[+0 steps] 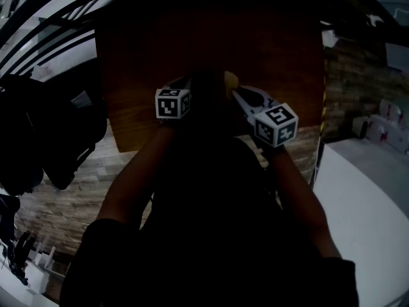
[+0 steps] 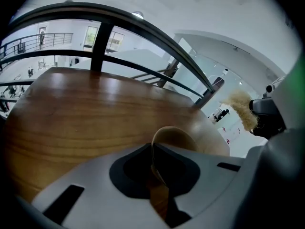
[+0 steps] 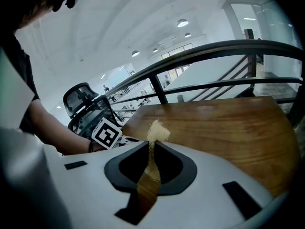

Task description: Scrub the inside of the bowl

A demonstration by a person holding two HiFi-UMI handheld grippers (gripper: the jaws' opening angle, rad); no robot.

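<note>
My left gripper (image 2: 153, 152) is shut on the rim of a tan bowl (image 2: 175, 141), which stands on edge above the wooden table (image 2: 71, 118). A tuft of pale fibrous scrubber (image 3: 156, 131) sticks out of my right gripper (image 3: 152, 146), whose jaws are shut on it. From the left gripper view the scrubber (image 2: 240, 109) hangs off to the right, apart from the bowl. The head view is very dark: both grippers, left (image 1: 182, 87) and right (image 1: 241, 96), are held close together over the table (image 1: 211, 43), with a yellowish bit (image 1: 230, 80) between them.
A dark metal railing (image 2: 143, 30) runs behind the table's far edge. A black office chair (image 3: 83, 106) stands to the left of the table, and light wood flooring (image 1: 83, 184) lies below it. The person's forearms (image 1: 137, 178) reach down to both grippers.
</note>
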